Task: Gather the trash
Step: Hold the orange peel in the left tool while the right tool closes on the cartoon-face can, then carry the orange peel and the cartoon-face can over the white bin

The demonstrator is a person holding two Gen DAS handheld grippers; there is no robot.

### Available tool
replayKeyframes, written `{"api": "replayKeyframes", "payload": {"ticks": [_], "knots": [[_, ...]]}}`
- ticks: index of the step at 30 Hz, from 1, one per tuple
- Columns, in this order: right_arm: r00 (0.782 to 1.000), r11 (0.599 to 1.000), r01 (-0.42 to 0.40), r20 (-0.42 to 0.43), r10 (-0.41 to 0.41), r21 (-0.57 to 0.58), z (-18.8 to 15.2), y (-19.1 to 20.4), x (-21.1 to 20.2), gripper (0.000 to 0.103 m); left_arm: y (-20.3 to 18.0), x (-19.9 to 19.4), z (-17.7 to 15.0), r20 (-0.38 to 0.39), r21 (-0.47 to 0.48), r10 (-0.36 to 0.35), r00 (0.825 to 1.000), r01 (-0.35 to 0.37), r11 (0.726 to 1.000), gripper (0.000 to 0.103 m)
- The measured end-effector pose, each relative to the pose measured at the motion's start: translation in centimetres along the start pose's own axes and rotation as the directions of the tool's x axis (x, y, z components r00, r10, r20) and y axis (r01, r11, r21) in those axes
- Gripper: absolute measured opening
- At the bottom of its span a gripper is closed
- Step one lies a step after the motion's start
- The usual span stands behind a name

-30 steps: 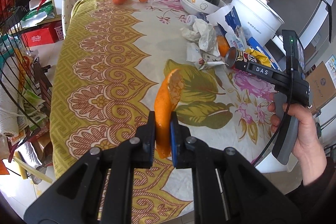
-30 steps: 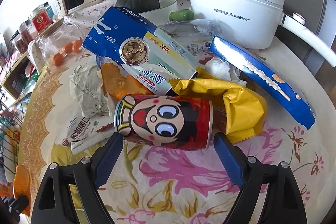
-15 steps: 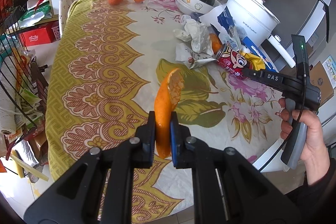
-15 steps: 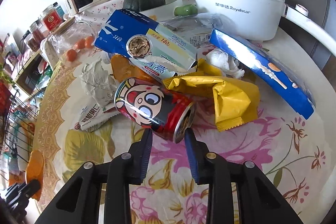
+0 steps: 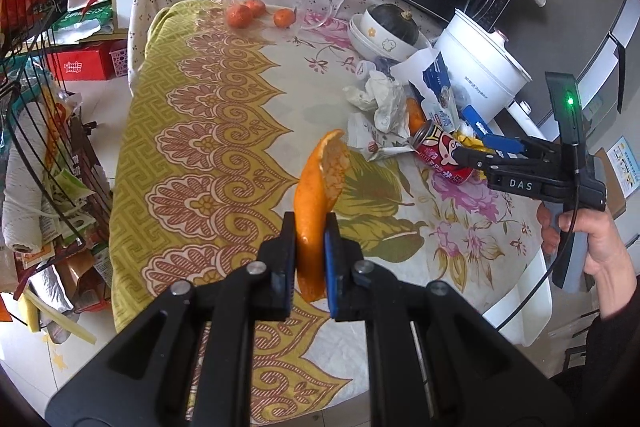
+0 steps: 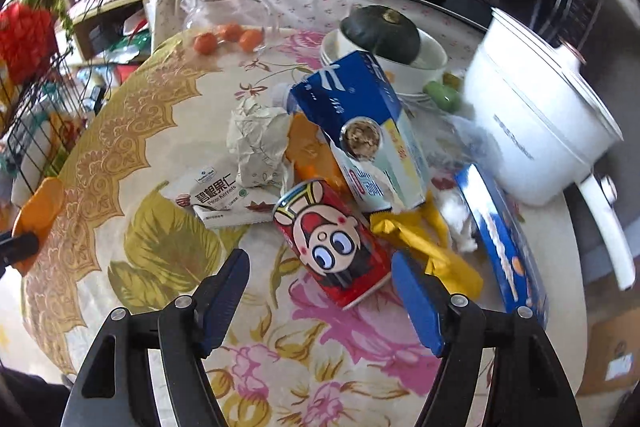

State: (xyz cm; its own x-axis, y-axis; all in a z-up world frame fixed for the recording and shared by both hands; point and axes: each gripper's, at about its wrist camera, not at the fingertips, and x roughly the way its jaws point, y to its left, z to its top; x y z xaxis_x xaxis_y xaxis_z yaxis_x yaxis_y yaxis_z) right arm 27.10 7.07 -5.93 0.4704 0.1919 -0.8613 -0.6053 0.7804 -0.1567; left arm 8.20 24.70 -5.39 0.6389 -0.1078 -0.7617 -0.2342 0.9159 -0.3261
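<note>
My left gripper (image 5: 310, 263) is shut on a long orange peel (image 5: 318, 195) and holds it upright above the tablecloth; the peel also shows at the left edge of the right wrist view (image 6: 40, 207). My right gripper (image 6: 320, 287) is open, its jaws either side of a red cartoon can (image 6: 332, 243) that lies on its side. The can also shows in the left wrist view (image 5: 440, 155). Around it lie crumpled paper (image 6: 258, 143), a white nut packet (image 6: 224, 199), a blue carton (image 6: 360, 123), a yellow wrapper (image 6: 428, 247) and a long blue box (image 6: 504, 243).
A white electric pot (image 6: 540, 119) stands at the right. A bowl with a dark squash (image 6: 384, 35) and a glass jar with small oranges (image 6: 228, 27) stand at the back. The table edge (image 5: 120, 187) drops off at left beside a wire rack (image 5: 40, 147).
My right gripper has opened from nearly shut and now straddles the can. The can has turned to lie lengthwise between the jaws. My left gripper still holds the peel.
</note>
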Motion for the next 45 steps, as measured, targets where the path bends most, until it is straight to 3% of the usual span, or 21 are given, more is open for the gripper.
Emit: {"api": "replayKeyframes", "payload": {"ticks": [4,9,12,14,28,45], "knots": [[0.998,0.999,-0.007,-0.068,0.004,-0.047,0.8,0.0,2.8,0.070,0.6,0.1,0.1,-0.003,-0.020,-0.001,1.000,0.001,1.000,0.013],[0.992,0.997,0.044,-0.115,-0.051,-0.063,0.4,-0.1,5.3,0.068,1.4,0.2,0.0,-0.010,-0.035,0.009,1.000,-0.009,0.999,0.013],[0.990,0.997,0.048,-0.133,-0.054,-0.054,-0.3,0.0,6.4,0.057,1.8,0.4,-0.1,-0.016,-0.055,0.003,1.000,-0.004,0.998,0.013],[0.990,0.996,0.067,-0.118,-0.073,-0.055,-0.8,0.2,6.2,0.055,1.7,0.4,-0.1,-0.018,-0.059,-0.002,1.000,0.001,0.998,0.013],[0.997,0.992,-0.081,-0.001,0.081,0.093,-6.2,-0.5,-3.3,0.053,-1.6,0.3,-0.9,-0.019,-0.005,-0.055,0.998,0.055,0.998,0.013],[1.000,0.957,-0.011,0.007,0.010,0.289,-16.2,-5.3,-10.8,0.053,-10.0,0.3,-3.7,-0.057,0.129,-0.152,0.987,0.159,0.979,0.013]]}}
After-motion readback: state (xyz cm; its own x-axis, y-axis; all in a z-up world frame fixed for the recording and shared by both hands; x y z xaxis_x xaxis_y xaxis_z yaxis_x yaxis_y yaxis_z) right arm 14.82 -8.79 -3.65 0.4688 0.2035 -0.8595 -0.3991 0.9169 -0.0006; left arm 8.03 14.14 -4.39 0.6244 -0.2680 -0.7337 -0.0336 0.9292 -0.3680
